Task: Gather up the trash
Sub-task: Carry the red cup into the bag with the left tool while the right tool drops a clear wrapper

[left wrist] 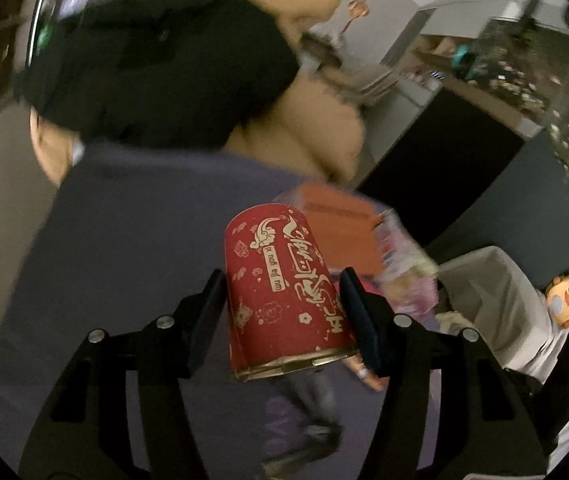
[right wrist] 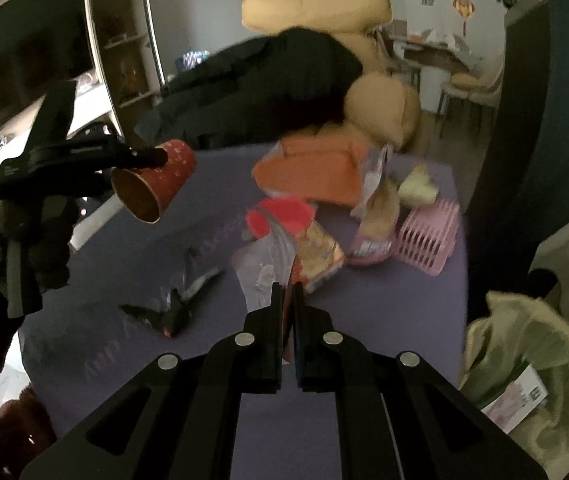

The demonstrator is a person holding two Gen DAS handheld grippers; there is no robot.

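Observation:
My left gripper (left wrist: 282, 286) is shut on a red paper cup (left wrist: 284, 292) with gold print, held above the purple table. The right wrist view shows that cup (right wrist: 156, 182) tilted with its open mouth facing the camera, at the left. My right gripper (right wrist: 289, 292) is shut on a crumpled snack wrapper (right wrist: 280, 248) with a red and clear top, lifted over the purple table (right wrist: 124, 320). A dark wrapper (right wrist: 176, 308) lies on the table left of my right gripper.
An orange box (right wrist: 312, 172), a pink packet (right wrist: 372, 232), a pink comb-like rack (right wrist: 428, 236) and a yellowish item (right wrist: 416, 188) lie at the table's far side. A black coat (right wrist: 268, 92) covers a beige sofa (right wrist: 316, 8). A pale bag (right wrist: 524, 364) sits at the right.

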